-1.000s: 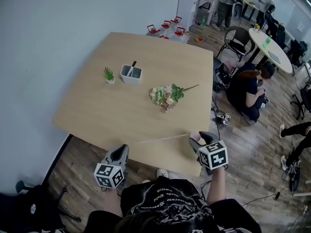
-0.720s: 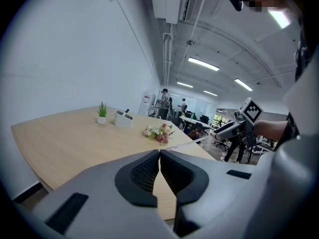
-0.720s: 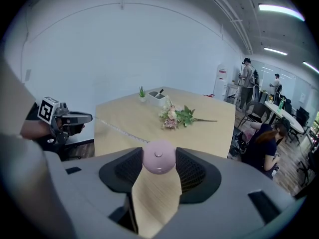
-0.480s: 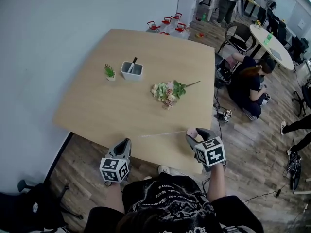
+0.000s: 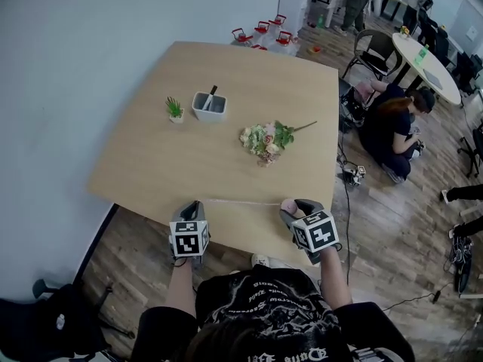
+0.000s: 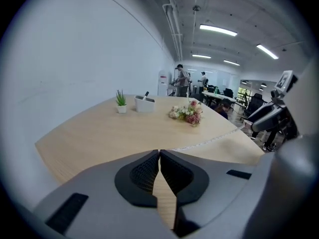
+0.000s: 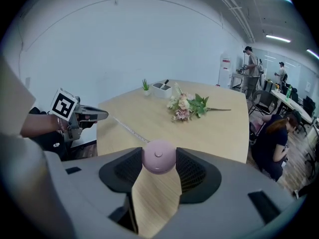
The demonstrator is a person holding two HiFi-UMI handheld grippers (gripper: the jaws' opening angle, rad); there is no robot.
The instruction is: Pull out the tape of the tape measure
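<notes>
Pink and round, the tape measure [image 7: 158, 156] sits clamped between the jaws of the right gripper [image 5: 293, 210], which stand fairly wide around its case, over the near edge of the table [image 5: 143, 164]. The tape [image 5: 241, 201] is already drawn out in a thin pale line across to the left gripper [image 6: 159, 156], whose jaws are pinched together on its end. The pull looks largely done; at most, a little more length remains to draw.
</notes>
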